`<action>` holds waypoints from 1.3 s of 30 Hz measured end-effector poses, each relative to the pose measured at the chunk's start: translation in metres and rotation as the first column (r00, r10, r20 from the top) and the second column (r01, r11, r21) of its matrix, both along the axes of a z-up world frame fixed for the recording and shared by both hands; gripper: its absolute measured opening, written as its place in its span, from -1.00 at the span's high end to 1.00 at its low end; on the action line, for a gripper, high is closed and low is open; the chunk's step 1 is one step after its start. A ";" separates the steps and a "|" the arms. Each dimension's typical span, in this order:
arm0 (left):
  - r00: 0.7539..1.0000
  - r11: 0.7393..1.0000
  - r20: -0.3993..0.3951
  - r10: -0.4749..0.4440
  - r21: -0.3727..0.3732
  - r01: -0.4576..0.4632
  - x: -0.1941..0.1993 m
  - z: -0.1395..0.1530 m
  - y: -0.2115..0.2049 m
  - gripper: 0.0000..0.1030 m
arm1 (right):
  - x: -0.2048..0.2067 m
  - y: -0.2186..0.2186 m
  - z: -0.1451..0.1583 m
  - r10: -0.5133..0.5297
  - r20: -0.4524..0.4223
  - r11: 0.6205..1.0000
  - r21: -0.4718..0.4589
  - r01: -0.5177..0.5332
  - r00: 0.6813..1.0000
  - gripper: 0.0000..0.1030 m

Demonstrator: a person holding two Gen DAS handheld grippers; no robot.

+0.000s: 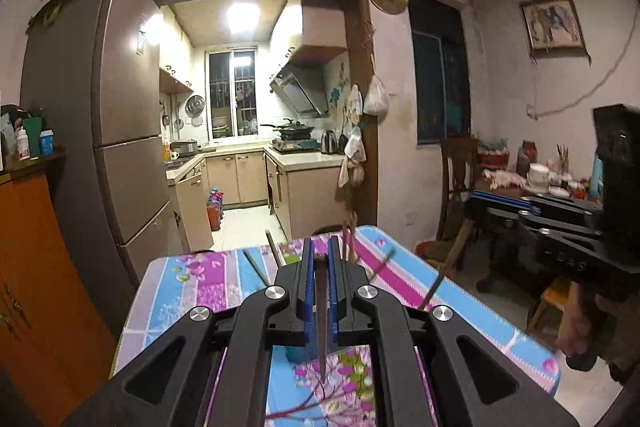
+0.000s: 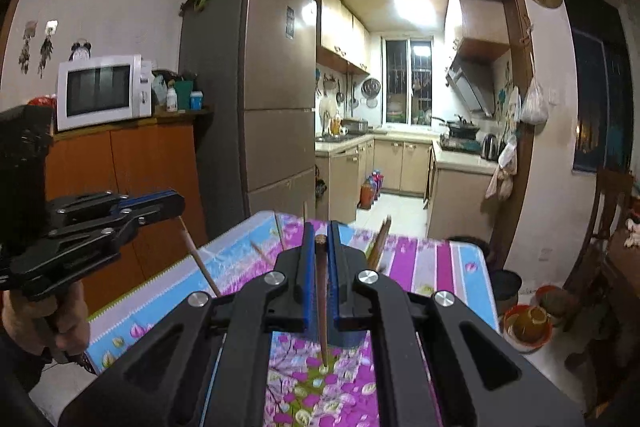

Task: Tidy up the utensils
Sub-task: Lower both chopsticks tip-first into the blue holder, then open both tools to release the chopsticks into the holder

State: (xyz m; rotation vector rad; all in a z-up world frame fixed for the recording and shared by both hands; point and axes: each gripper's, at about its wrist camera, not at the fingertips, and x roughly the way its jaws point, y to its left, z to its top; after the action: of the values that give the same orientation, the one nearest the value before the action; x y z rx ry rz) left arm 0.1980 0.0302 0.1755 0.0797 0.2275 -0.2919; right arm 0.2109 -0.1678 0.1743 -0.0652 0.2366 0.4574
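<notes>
Both claws are clenched: left gripper (image 1: pixel 320 259) pinches a dark brown wooden chopstick (image 1: pixel 321 323), right gripper (image 2: pixel 321 243) another brown chopstick (image 2: pixel 321 307), each hanging above the floral-clothed table (image 1: pixel 192 291).

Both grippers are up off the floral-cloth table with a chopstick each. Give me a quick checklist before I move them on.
1. Left gripper clamped on its dark brown wooden chopstick: ok, blue pads closed on the stick.
2. Right gripper clamped on its own dark brown chopstick: ok.
3. Sticks seated straight: ok, each runs along its jaws, thin end hanging back under the gripper.
4. Grippers apart from each other: ok, each shows at the side of the other's view, with a gap.
5. Loose chopsticks left on the pink-and-blue floral tablecloth: not ok, several remain.
6. Where the sticks should go: cannot tell, no holder clearly visible.
</notes>
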 end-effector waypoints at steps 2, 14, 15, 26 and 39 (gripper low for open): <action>1.000 1.000 0.010 0.006 -0.016 -0.006 0.010 0.021 0.001 0.85 | 0.004 0.001 0.024 0.005 0.017 1.000 -0.002 -0.005 1.000 0.91; 0.995 0.998 0.096 0.040 -0.062 -0.034 0.074 0.109 -0.008 0.85 | 0.069 0.013 0.121 -0.027 0.090 0.999 -0.038 0.031 0.996 0.91; 0.995 0.997 0.093 0.043 -0.062 -0.037 0.080 0.109 -0.009 0.85 | 0.075 0.014 0.120 -0.030 0.083 0.999 -0.038 0.033 0.996 0.91; 0.998 0.997 -0.015 0.065 -0.042 -0.066 0.157 0.064 -0.016 0.85 | 0.138 0.020 0.073 0.002 -0.043 1.000 -0.013 -0.003 0.999 0.91; 0.993 0.997 -0.101 0.063 -0.029 -0.067 0.203 0.017 -0.016 0.85 | 0.182 0.024 0.019 0.011 -0.184 1.000 0.021 -0.007 0.983 0.91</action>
State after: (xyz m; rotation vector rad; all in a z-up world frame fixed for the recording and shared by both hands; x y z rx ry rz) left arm 0.4013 0.0137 0.1930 0.0254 0.3244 -0.2349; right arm 0.3931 -0.1438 0.1932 -0.0038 0.4136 0.4749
